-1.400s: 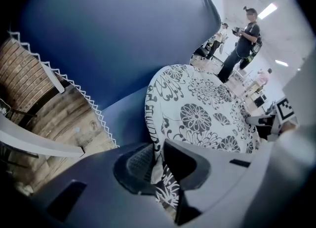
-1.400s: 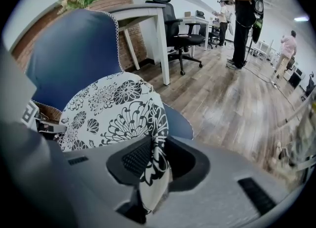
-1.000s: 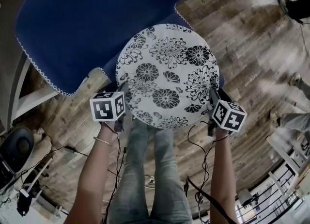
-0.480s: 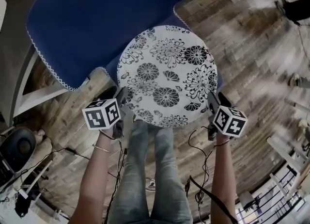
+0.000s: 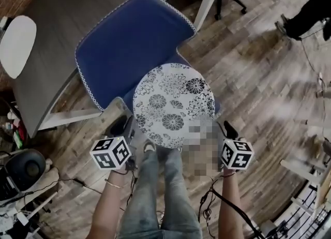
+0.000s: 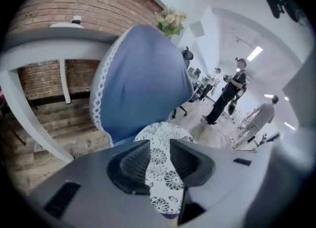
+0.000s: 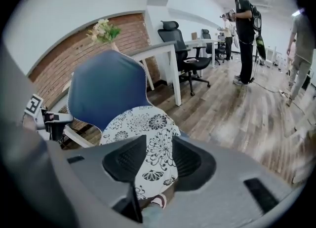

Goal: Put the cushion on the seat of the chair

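Observation:
The round white cushion (image 5: pixel 173 106) with black flowers lies flat on the seat of the blue chair (image 5: pixel 129 51). My left gripper (image 5: pixel 123 128) hangs above the floor at the cushion's near left. My right gripper (image 5: pixel 228 131) hangs at its near right. Both are clear of the cushion and open; their jaws have just been closing a little with nothing between them. In the left gripper view the cushion (image 6: pixel 165 129) shows beyond the left gripper (image 6: pixel 159 145), under the chair back (image 6: pixel 138 79). The right gripper view shows the cushion (image 7: pixel 138 121) below the right gripper (image 7: pixel 159 145).
A grey desk (image 5: pixel 62 26) stands behind the chair, with a white oval object (image 5: pixel 15 39) on it. A black office chair (image 7: pixel 185 49) and standing people (image 7: pixel 244 29) are further off. Cables (image 5: pixel 212 202) trail on the wooden floor by the person's legs (image 5: pixel 160 191).
Both grippers have let go of the cushion's rim, risen and drawn back toward the person. The cushion stays on the seat. The head view now takes in more of the room.

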A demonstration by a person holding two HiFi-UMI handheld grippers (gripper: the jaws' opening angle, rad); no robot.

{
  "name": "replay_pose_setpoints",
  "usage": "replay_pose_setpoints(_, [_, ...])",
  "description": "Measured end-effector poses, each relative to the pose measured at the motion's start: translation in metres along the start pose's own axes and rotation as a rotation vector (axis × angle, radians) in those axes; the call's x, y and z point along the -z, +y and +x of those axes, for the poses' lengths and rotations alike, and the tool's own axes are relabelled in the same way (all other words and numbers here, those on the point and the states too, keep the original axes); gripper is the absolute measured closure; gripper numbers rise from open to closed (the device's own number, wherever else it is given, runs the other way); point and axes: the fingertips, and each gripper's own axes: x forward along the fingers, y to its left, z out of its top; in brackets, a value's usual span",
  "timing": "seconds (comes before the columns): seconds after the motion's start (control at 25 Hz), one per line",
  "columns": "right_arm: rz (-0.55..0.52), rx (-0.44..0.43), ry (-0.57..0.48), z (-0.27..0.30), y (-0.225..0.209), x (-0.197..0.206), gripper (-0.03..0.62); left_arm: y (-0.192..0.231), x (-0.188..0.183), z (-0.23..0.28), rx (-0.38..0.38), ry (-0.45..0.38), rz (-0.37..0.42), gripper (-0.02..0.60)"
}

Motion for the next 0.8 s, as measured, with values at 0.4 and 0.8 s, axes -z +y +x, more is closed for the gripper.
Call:
replay_pose_setpoints(0.4, [-0.088, 0.003, -0.192, -0.133, 0.075, -0.089, 0.524, -0.094, -0.125, -0.124, 0.133, -0.206, 0.104, 0.565])
replay_pose_setpoints(0.8, [-0.058, 0.005, -0.400, -0.256, 0.116, -0.168, 0.589, -0.156, -0.203, -0.218, 0.256, -0.329, 0.175, 0.572])
